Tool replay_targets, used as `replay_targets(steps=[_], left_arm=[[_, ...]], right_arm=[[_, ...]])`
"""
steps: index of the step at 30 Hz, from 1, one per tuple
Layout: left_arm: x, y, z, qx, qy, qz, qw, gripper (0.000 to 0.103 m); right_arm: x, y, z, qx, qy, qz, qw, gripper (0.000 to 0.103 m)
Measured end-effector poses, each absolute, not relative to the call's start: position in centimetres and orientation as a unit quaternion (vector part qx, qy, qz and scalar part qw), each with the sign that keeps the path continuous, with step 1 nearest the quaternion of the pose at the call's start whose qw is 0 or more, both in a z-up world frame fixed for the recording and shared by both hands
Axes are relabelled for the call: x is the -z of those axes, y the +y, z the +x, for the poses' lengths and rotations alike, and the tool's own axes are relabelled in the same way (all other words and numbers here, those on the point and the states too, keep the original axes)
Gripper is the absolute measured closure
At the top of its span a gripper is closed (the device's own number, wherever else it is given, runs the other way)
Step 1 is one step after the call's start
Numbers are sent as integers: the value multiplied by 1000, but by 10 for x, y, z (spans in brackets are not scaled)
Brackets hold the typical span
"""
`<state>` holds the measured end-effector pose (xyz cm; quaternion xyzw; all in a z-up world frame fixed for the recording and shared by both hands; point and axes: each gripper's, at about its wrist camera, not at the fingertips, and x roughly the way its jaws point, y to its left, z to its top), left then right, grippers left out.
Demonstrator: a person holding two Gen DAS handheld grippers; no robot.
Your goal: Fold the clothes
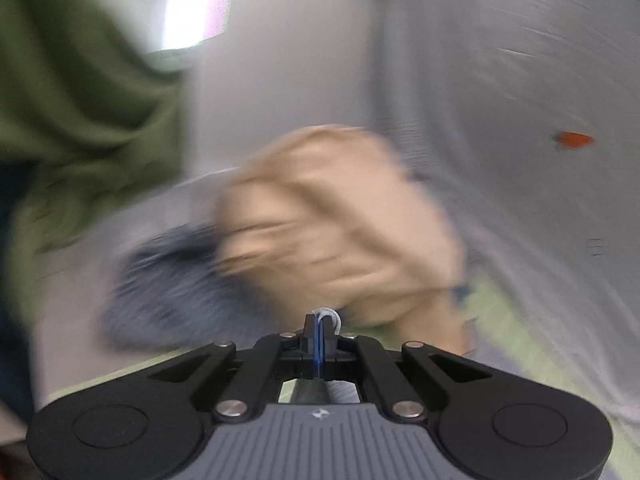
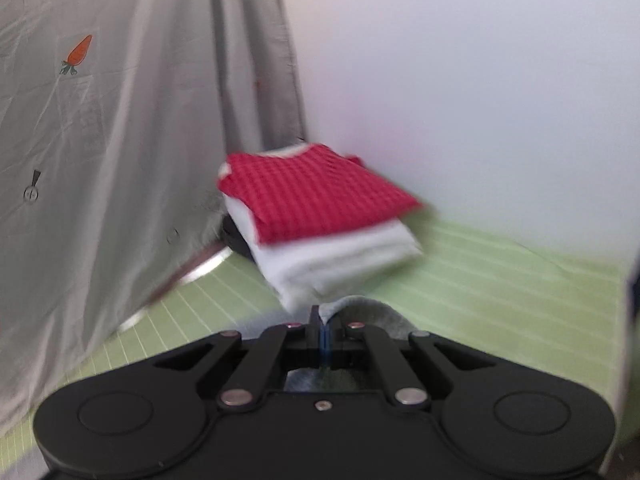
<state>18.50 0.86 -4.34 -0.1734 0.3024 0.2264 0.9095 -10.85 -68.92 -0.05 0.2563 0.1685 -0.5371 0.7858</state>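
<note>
Blur smears beige garment [image 1: 340,224] beyond left tongs [image 1: 320,322].

No legible words, brand names or numbers appear on any surface. The grey cloth backdrop [image 2: 100,152] carries printed motifs only: an orange carrot [image 2: 79,53] towards its upper part, and lower down a black exclamation-like mark [image 2: 33,186] over a small circle. A small white emblem [image 1: 320,413], unreadable, sits on the left gripper's grey housing.
</note>
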Motion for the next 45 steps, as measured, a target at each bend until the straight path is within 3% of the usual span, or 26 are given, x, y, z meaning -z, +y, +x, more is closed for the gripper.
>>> replay_targets(steps=[4, 5, 7, 9, 11, 12, 18, 23, 26, 28, 30, 31, 33, 35, 45], left_arm=[[51, -57, 296, -167, 298, -141, 929, 101], [57, -71, 319, -151, 304, -134, 931, 95], [70, -92, 351, -129, 322, -125, 929, 80], [82, -104, 352, -127, 333, -111, 928, 52], [98, -108, 335, -139, 343, -88, 925, 34], [107, -107, 325, -146, 357, -81, 919, 32], [167, -91, 266, -172, 456, -98, 868, 31], [188, -89, 252, -175, 469, -120, 858, 27], [193, -91, 256, -174, 474, -131, 853, 28], [192, -92, 258, -188, 469, -133, 853, 39], [190, -89, 257, -181, 467, -143, 853, 83], [189, -87, 257, -178, 466, -148, 854, 94], [187, -83, 256, -172, 465, -158, 854, 97], [184, -79, 254, -166, 463, -167, 854, 97], [178, -11, 140, -177, 474, -176, 844, 100]], right_arm=[[9, -743, -35, 526, 191, 246, 792, 102], [15, -759, -12, 523, 203, 243, 792, 101], [32, -777, 27, 525, 239, 228, 784, 82], [45, -764, 33, 529, 258, 212, 780, 54], [57, -741, 28, 529, 271, 198, 779, 36], [63, -730, 25, 529, 277, 192, 779, 32], [100, -662, -11, 539, 324, 217, 746, 30], [124, -637, -30, 532, 329, 291, 724, 27], [132, -632, -29, 523, 336, 304, 721, 26], [134, -629, -28, 515, 346, 286, 730, 27], [135, -626, -27, 507, 355, 267, 739, 31], [136, -625, -26, 503, 359, 258, 743, 38], [137, -621, -25, 495, 368, 239, 750, 71], [138, -618, -24, 486, 376, 220, 758, 93], [138, -596, -83, 486, 413, 148, 756, 98]])
